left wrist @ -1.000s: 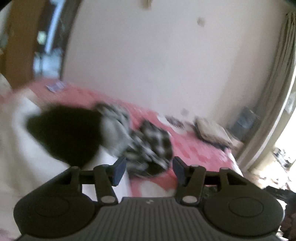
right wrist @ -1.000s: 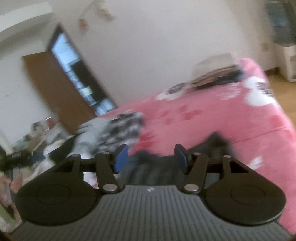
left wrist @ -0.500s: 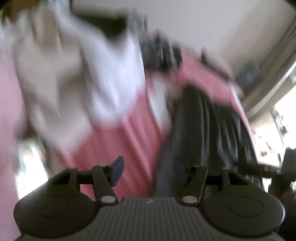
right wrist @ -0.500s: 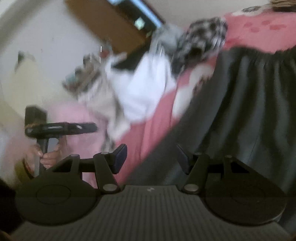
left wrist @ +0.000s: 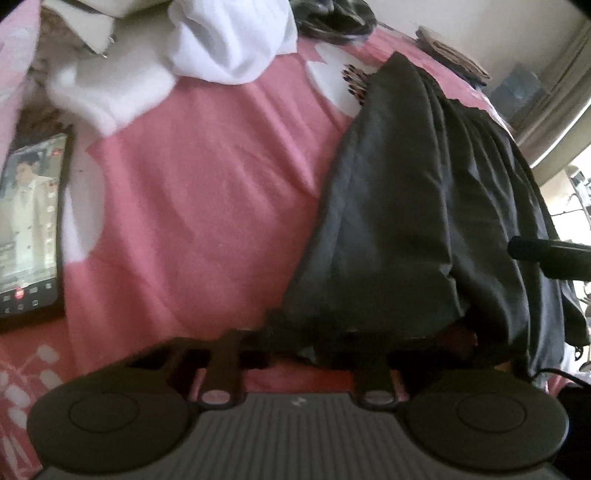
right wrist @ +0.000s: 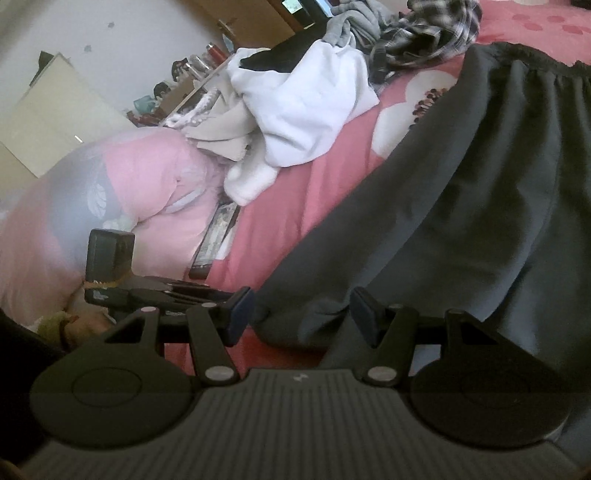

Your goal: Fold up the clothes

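A dark grey pleated garment (left wrist: 424,206) lies spread on the pink bed (left wrist: 207,184); it also fills the right of the right wrist view (right wrist: 461,192). My left gripper (left wrist: 303,343) is low at the garment's near hem, which drapes over its fingertips, so its jaw state is hidden. My right gripper (right wrist: 303,314) is open, its blue-padded fingers either side of the garment's near edge, not closed on it. The left gripper's body (right wrist: 110,266) shows at the left of the right wrist view.
A heap of white and cream clothes (left wrist: 207,48) lies at the far left of the bed, with plaid and grey clothes (right wrist: 424,26) behind. A lit phone (left wrist: 29,221) lies on the bed at left. A pink quilt (right wrist: 110,192) is bunched nearby.
Both grippers have swung down from facing the room to the near hem of the dark garment. The garment now lies spread out on the bed.
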